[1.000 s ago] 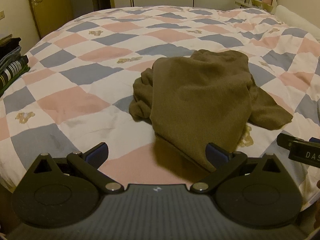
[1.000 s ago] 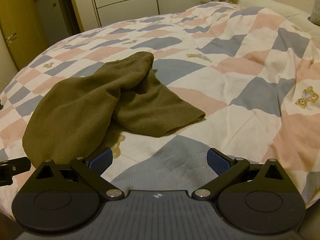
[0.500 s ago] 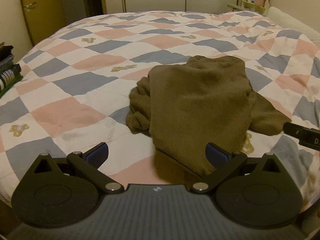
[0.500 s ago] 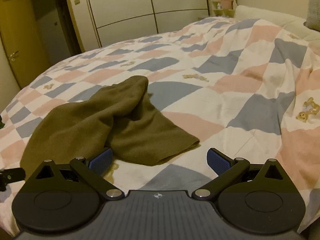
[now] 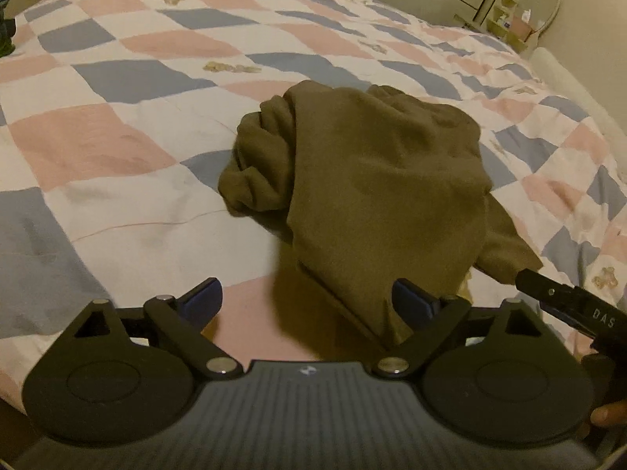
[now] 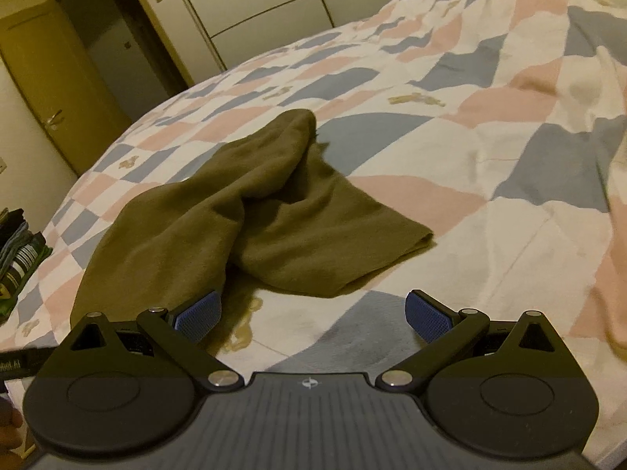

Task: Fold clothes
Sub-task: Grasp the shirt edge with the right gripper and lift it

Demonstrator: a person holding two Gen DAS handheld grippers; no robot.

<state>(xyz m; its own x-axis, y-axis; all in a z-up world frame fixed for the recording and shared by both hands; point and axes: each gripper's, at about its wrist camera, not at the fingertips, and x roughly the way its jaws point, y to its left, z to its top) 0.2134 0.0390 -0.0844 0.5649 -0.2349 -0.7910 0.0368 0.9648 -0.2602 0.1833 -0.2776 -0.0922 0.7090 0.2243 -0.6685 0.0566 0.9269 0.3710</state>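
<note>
Checkered quilt (image 5: 117,149) surrounds crumpled olive garment (image 5: 372,180) (hem nearest); left gripper (image 5: 307,301) and right gripper (image 6: 311,311) gape.

A bed (image 6: 490,125) with a checked quilt of pink, grey-blue and white fills the room ahead of both grippers. Beyond it stand pale wardrobe doors (image 6: 274,4); far left of the right gripper, a yellow-brown door (image 6: 51,90). Dim, warm light.
</note>
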